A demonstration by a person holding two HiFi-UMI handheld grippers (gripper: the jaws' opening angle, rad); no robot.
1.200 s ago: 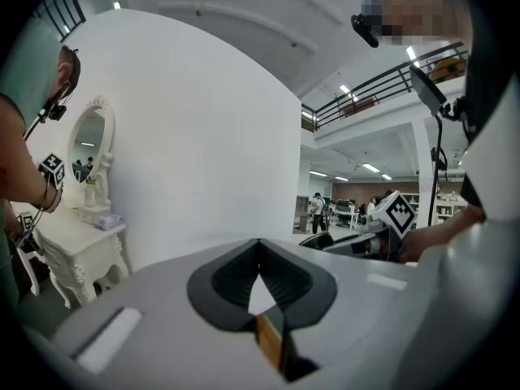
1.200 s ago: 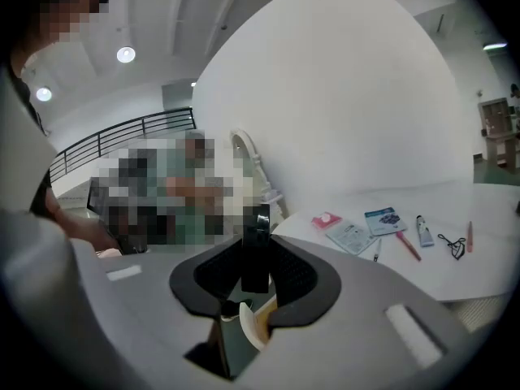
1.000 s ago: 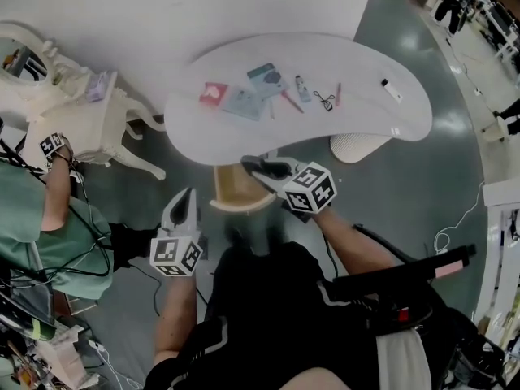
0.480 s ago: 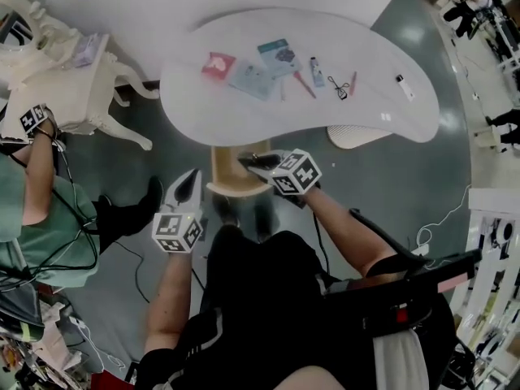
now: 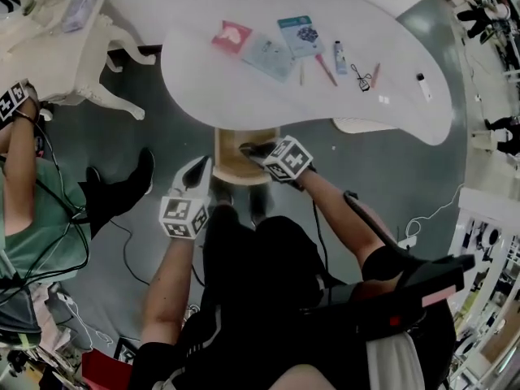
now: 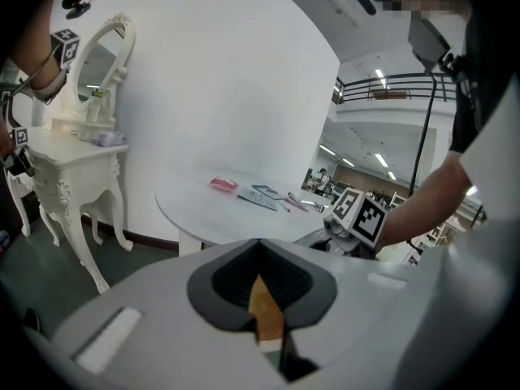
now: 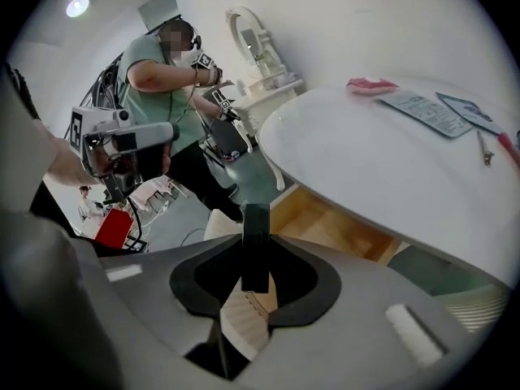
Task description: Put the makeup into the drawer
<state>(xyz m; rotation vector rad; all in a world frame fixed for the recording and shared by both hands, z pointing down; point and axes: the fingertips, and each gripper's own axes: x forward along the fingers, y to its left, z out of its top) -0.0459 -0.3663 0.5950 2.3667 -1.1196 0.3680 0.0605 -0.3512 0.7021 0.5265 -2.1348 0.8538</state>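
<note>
Under the white curved table (image 5: 244,96) a wooden drawer (image 5: 240,165) stands pulled out. On the tabletop lie a red packet (image 5: 231,35), two blue-grey palettes (image 5: 270,54), pencils, a tube (image 5: 339,55) and a lash curler (image 5: 361,77). My right gripper (image 5: 252,149) hangs over the drawer, tipped downward and shut on a dark slim stick (image 7: 255,234). The right gripper view looks past that stick into the drawer (image 7: 321,222). My left gripper (image 5: 197,173) is just left of the drawer, shut and empty (image 6: 260,246).
A white dressing table (image 5: 57,47) with a mirror stands at the far left. Beside it is a person in a green top (image 5: 32,210) with cables around them. A white round base (image 5: 357,126) shows under the table's right side. My own dark-clothed legs fill the lower middle.
Both grippers have come down toward the drawer. The right one has tipped further downward with the dark stick in it, and the table has slid up in the head view.
</note>
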